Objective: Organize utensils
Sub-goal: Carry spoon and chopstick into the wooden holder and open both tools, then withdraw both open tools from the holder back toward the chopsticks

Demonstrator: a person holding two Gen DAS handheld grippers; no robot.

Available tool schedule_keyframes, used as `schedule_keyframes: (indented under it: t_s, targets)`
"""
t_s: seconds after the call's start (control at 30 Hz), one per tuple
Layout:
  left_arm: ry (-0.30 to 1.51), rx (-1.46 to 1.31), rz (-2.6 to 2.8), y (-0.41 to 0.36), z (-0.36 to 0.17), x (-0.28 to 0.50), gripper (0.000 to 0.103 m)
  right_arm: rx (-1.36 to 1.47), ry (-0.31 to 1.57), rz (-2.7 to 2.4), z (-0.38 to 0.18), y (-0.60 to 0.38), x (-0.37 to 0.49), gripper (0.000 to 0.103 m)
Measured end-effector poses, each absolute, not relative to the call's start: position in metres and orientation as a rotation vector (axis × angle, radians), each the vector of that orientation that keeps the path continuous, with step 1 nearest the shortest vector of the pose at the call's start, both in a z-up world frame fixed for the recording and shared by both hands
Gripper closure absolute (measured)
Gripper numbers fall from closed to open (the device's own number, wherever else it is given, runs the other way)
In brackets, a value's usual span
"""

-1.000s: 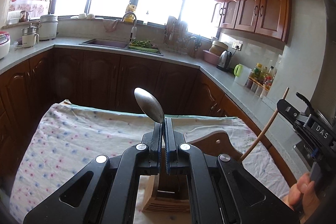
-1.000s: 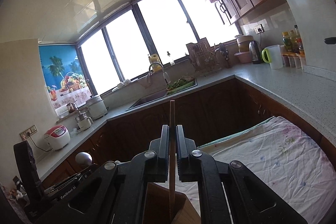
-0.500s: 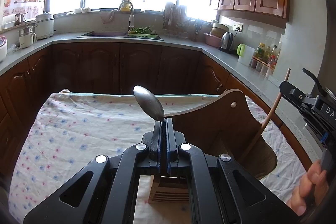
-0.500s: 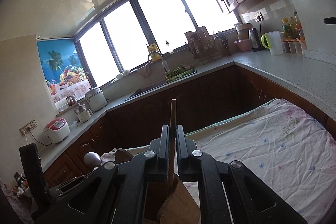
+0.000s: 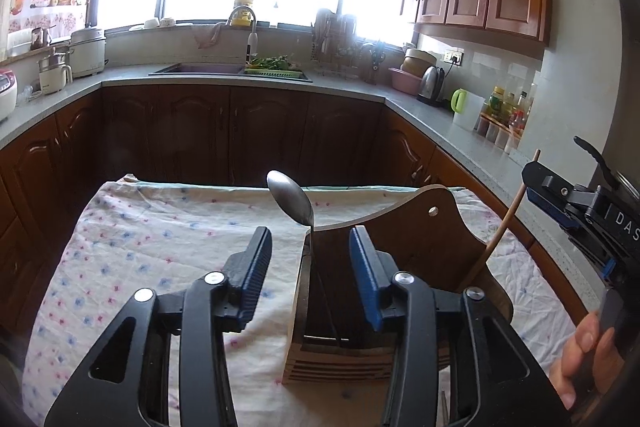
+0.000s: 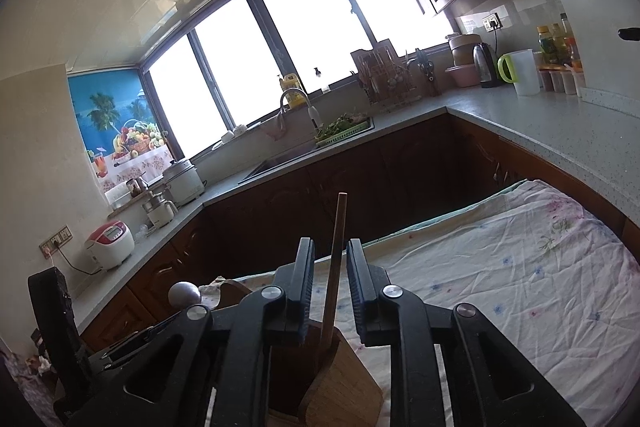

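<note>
A wooden utensil holder (image 5: 420,251) stands on the flowered cloth. A metal spoon (image 5: 291,201) stands in it, bowl up, between the open fingers of my left gripper (image 5: 310,247), untouched. A wooden chopstick (image 5: 506,219) leans in the holder's right side. In the right wrist view the chopstick (image 6: 335,267) stands free between the open fingers of my right gripper (image 6: 330,257), with the holder (image 6: 340,387) just below. The spoon's bowl (image 6: 184,294) shows at the left. The right gripper's body (image 5: 580,207) is at the right edge of the left wrist view.
The flowered cloth (image 5: 160,247) covers the table. Dark cabinets and a grey counter (image 5: 432,115) wrap around behind it, with a sink (image 5: 224,69), a kettle (image 5: 432,81), bottles and a rice cooker (image 6: 110,243).
Both grippers have opened. The spoon and the chopstick, held before, now stand loose in the holder. The holder has come further into both views.
</note>
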State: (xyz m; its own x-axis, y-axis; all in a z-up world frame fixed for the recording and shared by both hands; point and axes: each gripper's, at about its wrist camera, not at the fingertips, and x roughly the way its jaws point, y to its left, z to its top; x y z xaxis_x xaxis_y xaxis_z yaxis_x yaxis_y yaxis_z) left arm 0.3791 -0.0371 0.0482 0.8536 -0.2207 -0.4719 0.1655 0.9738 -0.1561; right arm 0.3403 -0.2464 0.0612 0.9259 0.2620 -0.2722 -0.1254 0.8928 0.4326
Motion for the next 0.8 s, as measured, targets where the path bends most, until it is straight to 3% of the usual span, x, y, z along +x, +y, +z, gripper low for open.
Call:
schedule_keyframes:
  t_s: [0.03,0.1,0.37,0.5,0.8]
  targets:
    - [0.504,-0.113,-0.204,-0.036,0.049,0.377,0.056,0.428,0.328,0.208,0.062,-0.248,0.338,0.055]
    - [0.509,-0.120,-0.205,-0.034,0.050,0.373,0.055,0.433,0.327,0.210,0.064,-0.250,0.334,0.053]
    - [0.520,-0.165,-0.194,-0.018,0.053,0.342,0.038,0.457,0.323,0.250,0.073,-0.255,0.305,0.007]
    - [0.535,-0.190,-0.180,-0.008,0.053,0.320,0.028,0.447,0.330,0.266,0.075,-0.255,0.284,0.003]
    - [0.611,-0.233,-0.179,0.008,0.037,0.267,0.026,0.431,0.384,0.274,0.062,-0.258,0.227,0.002]
